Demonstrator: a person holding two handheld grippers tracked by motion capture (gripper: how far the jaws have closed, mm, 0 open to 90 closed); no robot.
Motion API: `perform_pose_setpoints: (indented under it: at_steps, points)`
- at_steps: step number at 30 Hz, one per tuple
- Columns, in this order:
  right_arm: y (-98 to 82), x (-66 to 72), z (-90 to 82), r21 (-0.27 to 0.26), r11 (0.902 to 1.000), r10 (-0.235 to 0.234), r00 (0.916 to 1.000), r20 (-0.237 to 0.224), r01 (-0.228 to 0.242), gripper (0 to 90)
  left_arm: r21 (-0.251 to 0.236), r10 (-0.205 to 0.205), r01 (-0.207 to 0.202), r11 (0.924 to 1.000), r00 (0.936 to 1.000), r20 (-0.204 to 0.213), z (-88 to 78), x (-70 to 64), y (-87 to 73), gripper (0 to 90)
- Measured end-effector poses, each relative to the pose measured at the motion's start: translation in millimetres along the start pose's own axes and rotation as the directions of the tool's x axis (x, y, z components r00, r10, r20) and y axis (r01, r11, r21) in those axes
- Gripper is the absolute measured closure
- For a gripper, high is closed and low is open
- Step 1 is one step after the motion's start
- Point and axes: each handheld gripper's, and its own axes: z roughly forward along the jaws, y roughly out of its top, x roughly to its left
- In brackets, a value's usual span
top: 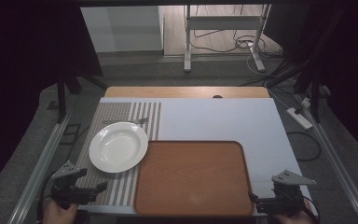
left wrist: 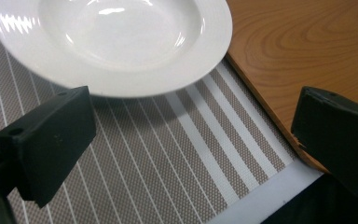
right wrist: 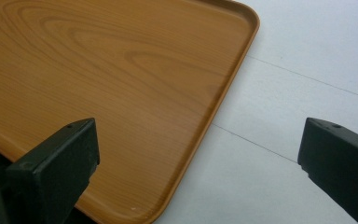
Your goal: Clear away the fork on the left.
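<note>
White-topped table [top: 223, 119] with tray and placemat

A wooden tray [top: 193, 177] lies between the grippers; a striped placemat [top: 121, 186] lies just ahead of the left gripper [top: 93, 191], touching the tray's edge.

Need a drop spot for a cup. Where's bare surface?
Free: the whole wooden tray; the white tabletop beyond it and along its right edge. Crowded: the striped placemat, with the white plate and fork.
</note>
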Motion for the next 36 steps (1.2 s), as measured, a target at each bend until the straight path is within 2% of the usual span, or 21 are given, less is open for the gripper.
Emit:
perform_pose_setpoints:
  at_steps: [5,6,7,8,9,14,16,22,28,32,36]
  points:
    - [-0.4,0.5,-0.4,0.004,1.0,-0.004,1.0,0.002,0.004,0.0,0.003,0.012,-0.012,0.9999,0.9997,0.02,3.1,1.1,7.6,0.0]
    - [-0.5,0.7,-0.5,0.005,1.0,-0.004,1.0,0.002,0.004,0.0,0.008,0.012,-0.013,0.9999,0.9988,0.047,6.4,2.5,11.2,0.0]
    - [-0.5,0.7,-0.5,0.005,1.0,-0.004,1.0,0.002,0.004,0.0,0.008,0.012,-0.013,0.9999,0.9988,0.047,6.4,2.5,11.2,0.1]
    - [-0.5,0.8,-0.5,0.007,1.0,-0.005,1.0,0.003,0.005,0.0,0.016,0.007,-0.008,0.9998,0.9974,0.072,10.7,4.3,14.4,0.0]
    - [-0.5,0.9,-0.4,0.007,1.0,-0.006,1.0,0.003,0.006,0.0,0.019,0.008,-0.009,0.9998,0.9968,0.079,13.1,5.3,16.1,0.0]
    - [-0.2,0.4,0.0,0.01,0.9999,-0.006,1.0,0.0,0.006,0.0,0.024,0.004,-0.006,0.9997,0.9956,0.094,21.6,11.9,24.5,0.0]
    - [0.0,0.2,0.2,0.009,0.9999,-0.005,1.0,-0.001,0.005,0.0,0.007,0.003,-0.004,1.0,0.9949,0.101,26.3,17.0,32.4,0.0]
    - [0.2,-0.2,0.4,0.006,1.0,-0.003,1.0,-0.005,0.003,0.0,-0.006,0.015,-0.014,0.9999,0.9963,0.085,35.5,25.0,46.9,0.0]
    - [0.3,0.1,0.4,0.008,0.9999,-0.009,1.0,-0.004,0.009,0.0,0.018,0.034,-0.035,0.9992,0.9962,0.08,46.9,30.0,57.4,0.0]
    - [0.6,0.4,0.8,0.009,0.9999,-0.01,0.9999,-0.004,0.01,0.0,0.03,0.054,-0.056,0.998,0.9968,0.06,54.5,33.7,67.6,0.0]
    - [0.8,0.4,1.2,0.007,0.9999,-0.01,0.9999,-0.006,0.01,0.0,0.037,0.053,-0.054,0.9978,0.9978,0.041,63.4,38.7,81.4,0.0]
